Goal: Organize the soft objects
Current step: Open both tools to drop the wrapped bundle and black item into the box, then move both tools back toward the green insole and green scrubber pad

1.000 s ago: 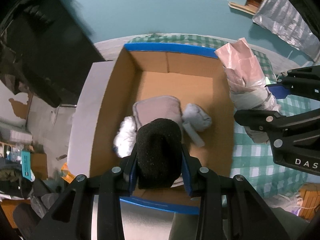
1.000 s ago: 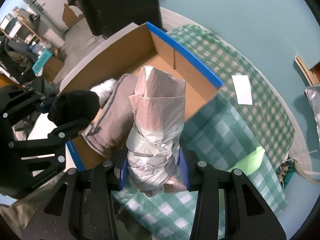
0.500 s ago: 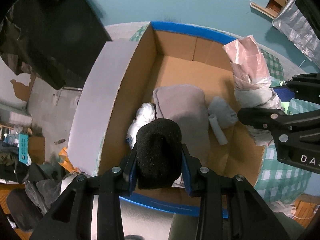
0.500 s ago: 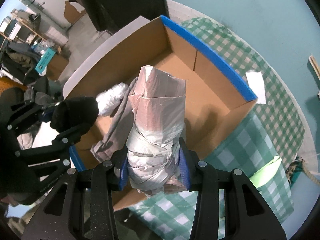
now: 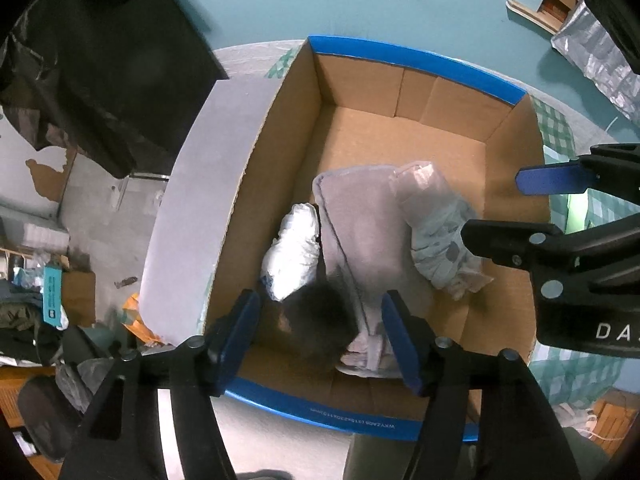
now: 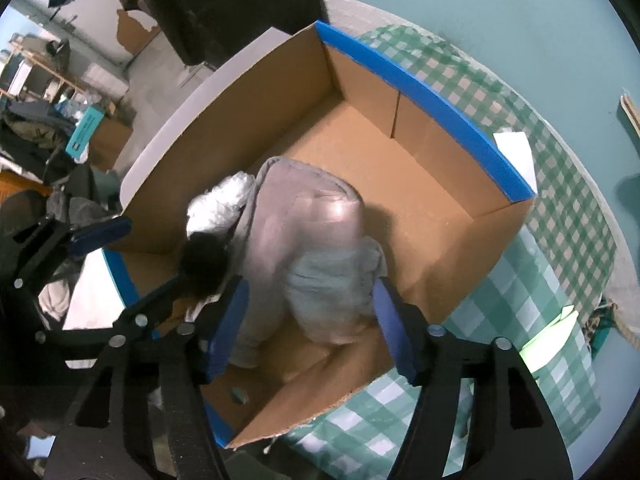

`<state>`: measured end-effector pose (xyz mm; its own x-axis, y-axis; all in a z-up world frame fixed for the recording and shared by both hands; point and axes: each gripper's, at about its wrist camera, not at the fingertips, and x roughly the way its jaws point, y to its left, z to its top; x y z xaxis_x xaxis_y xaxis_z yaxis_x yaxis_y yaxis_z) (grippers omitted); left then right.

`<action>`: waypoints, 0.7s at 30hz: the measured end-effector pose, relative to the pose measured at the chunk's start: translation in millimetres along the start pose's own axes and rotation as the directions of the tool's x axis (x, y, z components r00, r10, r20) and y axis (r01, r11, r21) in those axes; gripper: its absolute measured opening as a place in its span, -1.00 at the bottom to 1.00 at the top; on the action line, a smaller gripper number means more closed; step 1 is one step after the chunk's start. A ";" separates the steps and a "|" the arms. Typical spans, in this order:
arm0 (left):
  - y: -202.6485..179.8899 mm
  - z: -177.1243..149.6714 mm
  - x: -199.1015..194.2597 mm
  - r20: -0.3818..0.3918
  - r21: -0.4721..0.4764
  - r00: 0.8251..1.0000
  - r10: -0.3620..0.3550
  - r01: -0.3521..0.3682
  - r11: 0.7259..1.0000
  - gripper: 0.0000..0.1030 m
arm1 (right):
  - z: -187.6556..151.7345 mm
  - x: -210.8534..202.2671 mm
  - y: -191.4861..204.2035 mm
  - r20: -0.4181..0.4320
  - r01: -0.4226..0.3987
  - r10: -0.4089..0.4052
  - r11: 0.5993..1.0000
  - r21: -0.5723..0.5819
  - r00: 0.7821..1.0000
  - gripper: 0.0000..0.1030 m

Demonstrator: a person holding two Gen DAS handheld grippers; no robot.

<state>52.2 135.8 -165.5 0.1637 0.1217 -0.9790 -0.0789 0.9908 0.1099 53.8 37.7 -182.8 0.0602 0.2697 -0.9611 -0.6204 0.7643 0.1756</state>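
**Q:** What do the two wrist views show?

**A:** Both look steeply down into an open cardboard box (image 5: 400, 136) with blue-taped rims, standing on a green checked cloth (image 6: 520, 280). The left gripper (image 5: 320, 320) and the right gripper (image 6: 308, 312) hang over the near end of the box.

**Q:** How do the jaws stand?

**A:** Both pairs stand wide apart, having just been opening. The blue pads of the left gripper flank a black soft bundle (image 5: 320, 320) without touching it; the bundle appears blurred and lies low in the box, below the pads. The pads of the right gripper likewise flank a plastic-wrapped bundle (image 6: 332, 280), pink at one end and pale grey at the other, with a clear gap on each side. Neither gripper has hold of anything.

**Q:** Where do the soft objects lie?

**A:** All are inside the box. A folded grey cloth (image 5: 360, 232) lies along the middle of the floor. A white padded bundle (image 5: 292, 256) sits against its left edge, next to the left wall. The black bundle is at the near end, touching the grey cloth and the white bundle. The plastic-wrapped bundle lies on the right side of the grey cloth; in the left wrist view it rests partly on the cloth and partly on the cardboard floor.

**Q:** What else is visible?

**A:** A white slip of paper (image 6: 516, 152) lies on the checked cloth beyond the far rim.
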 end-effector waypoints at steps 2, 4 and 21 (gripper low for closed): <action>-0.4 -0.5 -0.5 -0.002 0.005 1.000 0.001 -0.001 1.000 0.28 | -0.2 -0.9 -2.1 -0.002 -0.003 0.003 1.000 0.011 1.000 0.30; -2.4 -1.0 -2.3 0.001 0.011 1.000 -0.002 0.002 1.000 0.29 | -1.4 -3.2 -4.1 0.002 -0.003 0.003 1.000 0.020 1.000 0.30; -40.5 -1.2 -32.2 0.057 0.105 0.998 -0.023 0.017 0.994 0.41 | -37.1 -29.5 -36.8 0.044 0.001 -0.005 0.994 0.107 0.999 0.30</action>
<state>49.0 91.7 -138.7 0.2215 0.1024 -0.9698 0.0273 0.9934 0.1111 45.8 -20.1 -168.9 0.0978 0.2910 -0.9517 -0.5331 0.8229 0.1968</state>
